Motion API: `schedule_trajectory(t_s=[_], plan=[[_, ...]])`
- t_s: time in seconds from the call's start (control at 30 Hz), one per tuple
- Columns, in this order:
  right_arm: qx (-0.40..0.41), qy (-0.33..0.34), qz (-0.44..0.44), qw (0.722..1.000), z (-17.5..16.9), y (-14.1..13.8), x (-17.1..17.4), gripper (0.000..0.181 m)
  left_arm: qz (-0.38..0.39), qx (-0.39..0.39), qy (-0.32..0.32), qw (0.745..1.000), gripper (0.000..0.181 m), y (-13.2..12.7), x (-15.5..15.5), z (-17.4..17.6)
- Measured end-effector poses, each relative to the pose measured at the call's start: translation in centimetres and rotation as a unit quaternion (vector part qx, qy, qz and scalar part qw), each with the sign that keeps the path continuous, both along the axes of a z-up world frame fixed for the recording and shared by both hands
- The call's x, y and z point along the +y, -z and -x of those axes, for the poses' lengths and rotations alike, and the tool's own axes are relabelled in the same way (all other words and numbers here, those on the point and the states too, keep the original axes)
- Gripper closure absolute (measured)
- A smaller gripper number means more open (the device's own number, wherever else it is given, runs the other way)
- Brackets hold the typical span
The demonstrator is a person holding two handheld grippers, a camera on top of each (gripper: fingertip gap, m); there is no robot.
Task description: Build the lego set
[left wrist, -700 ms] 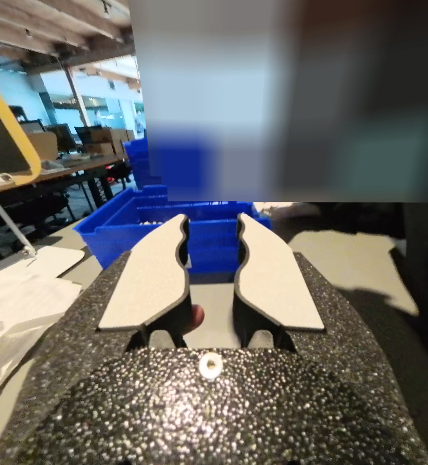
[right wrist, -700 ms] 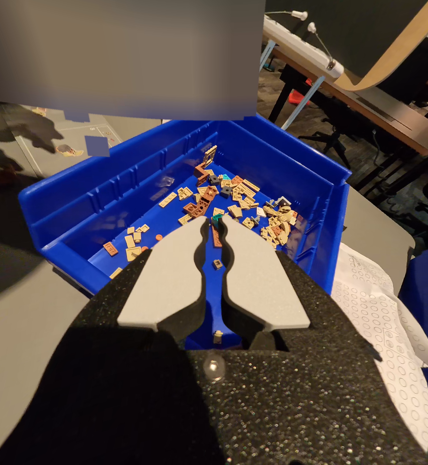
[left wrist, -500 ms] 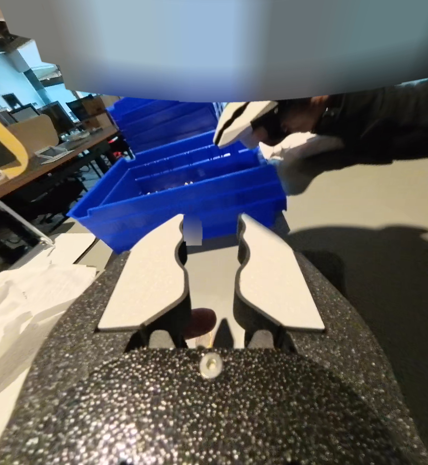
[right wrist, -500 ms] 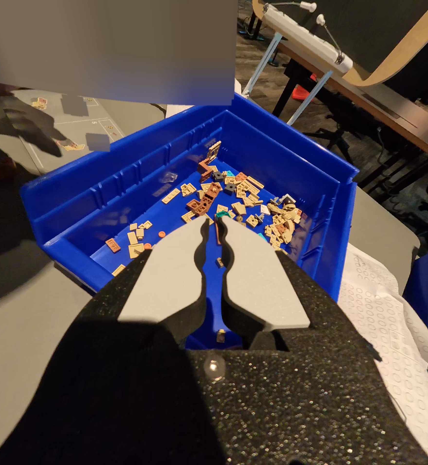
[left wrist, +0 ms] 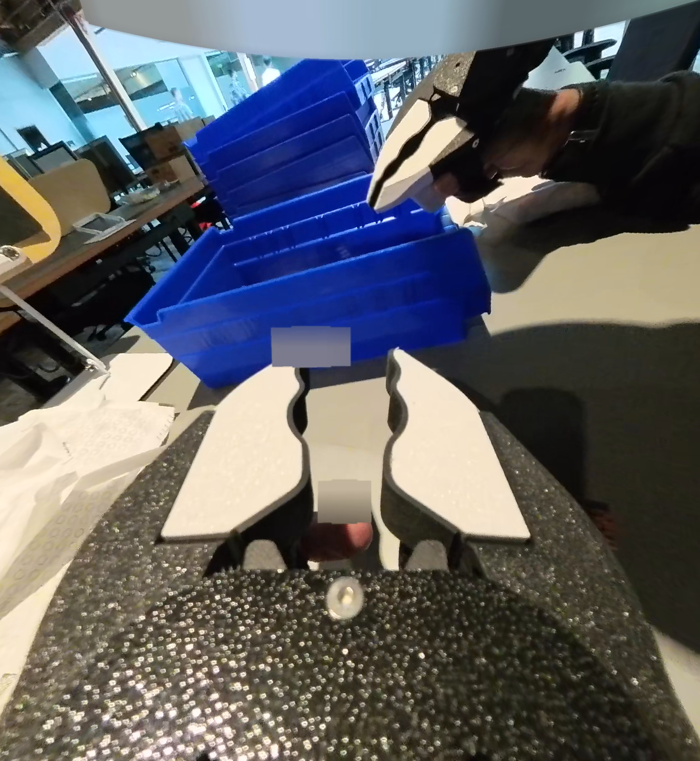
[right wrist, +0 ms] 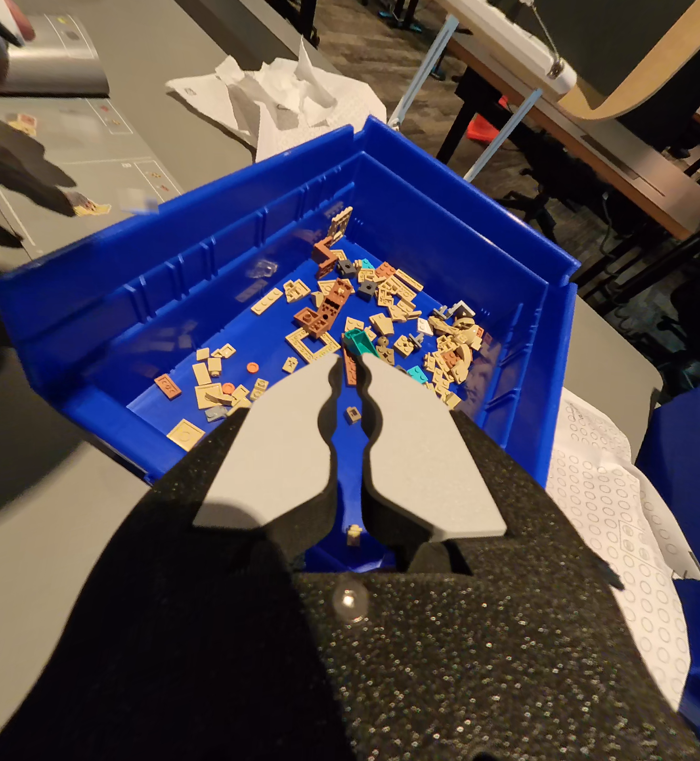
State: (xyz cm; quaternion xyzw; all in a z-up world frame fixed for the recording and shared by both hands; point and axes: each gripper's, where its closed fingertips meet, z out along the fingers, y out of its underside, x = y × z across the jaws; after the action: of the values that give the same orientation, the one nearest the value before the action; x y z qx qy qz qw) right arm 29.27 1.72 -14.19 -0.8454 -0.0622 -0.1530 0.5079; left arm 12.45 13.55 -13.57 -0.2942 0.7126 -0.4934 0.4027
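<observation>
Right gripper (right wrist: 350, 362), fingers nearly closed, above blue bin (right wrist: 455, 230) of lego pieces (right wrist: 397, 304).

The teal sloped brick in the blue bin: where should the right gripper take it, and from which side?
Probably from above, across its two long flat sides. The teal sloped brick lies tipped among tan plates, just beyond the right gripper, whose jaws are narrowly apart. Its sloped face would likely slip, so avoid that. The blue bin walls rule out a sideways approach.
</observation>
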Motion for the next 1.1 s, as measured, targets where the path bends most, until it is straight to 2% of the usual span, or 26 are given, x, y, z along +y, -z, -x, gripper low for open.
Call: schedule_trajectory(t_s=[0.13, 0.23, 0.33, 0.4, 0.53, 0.7, 0.9, 1.0, 1.1], plan=[[-0.007, 0.009, 0.001, 1.000, -0.3, 0.0, 0.2, 0.176, 0.003, 0.001, 0.004, 1.000, 0.146, 0.0, -0.3, 0.0], [0.005, 0.042, 0.001, 0.999, -1.3, -0.4, 1.1, 0.176, 0.010, -0.005, 0.000, 1.000, 0.146, -0.4, -0.2, -0.1], [-0.016, 0.093, 0.031, 0.995, -3.4, -1.9, 3.2, 0.175, 0.037, -0.014, -0.005, 0.999, 0.147, -1.0, 0.0, -0.3], [-0.002, 0.117, 0.073, 0.990, -5.1, -2.1, 5.3, 0.172, 0.050, -0.021, -0.011, 0.998, 0.147, -1.3, 0.3, -0.3], [0.043, 0.179, 0.128, 0.974, -9.4, 0.3, 10.0, 0.163, 0.075, -0.035, -0.021, 0.996, 0.149, -2.0, 0.8, 0.0], [0.086, 0.232, 0.178, 0.953, -13.1, 5.1, 11.9, 0.157, 0.080, -0.045, -0.025, 0.995, 0.149, -2.4, 1.1, 0.2], [0.101, 0.253, 0.210, 0.939, -14.5, 7.7, 12.7, 0.157, 0.112, -0.042, -0.023, 0.993, 0.150, -2.4, 1.1, 0.2], [0.081, 0.264, 0.236, 0.932, -15.1, 8.3, 12.8, 0.151, 0.133, -0.037, -0.025, 0.990, 0.150, -2.1, 1.4, 0.0], [0.088, 0.246, 0.272, 0.926, -14.3, 8.8, 12.4, 0.144, 0.151, -0.037, -0.027, 0.987, 0.151, -2.2, 1.7, 0.0]])
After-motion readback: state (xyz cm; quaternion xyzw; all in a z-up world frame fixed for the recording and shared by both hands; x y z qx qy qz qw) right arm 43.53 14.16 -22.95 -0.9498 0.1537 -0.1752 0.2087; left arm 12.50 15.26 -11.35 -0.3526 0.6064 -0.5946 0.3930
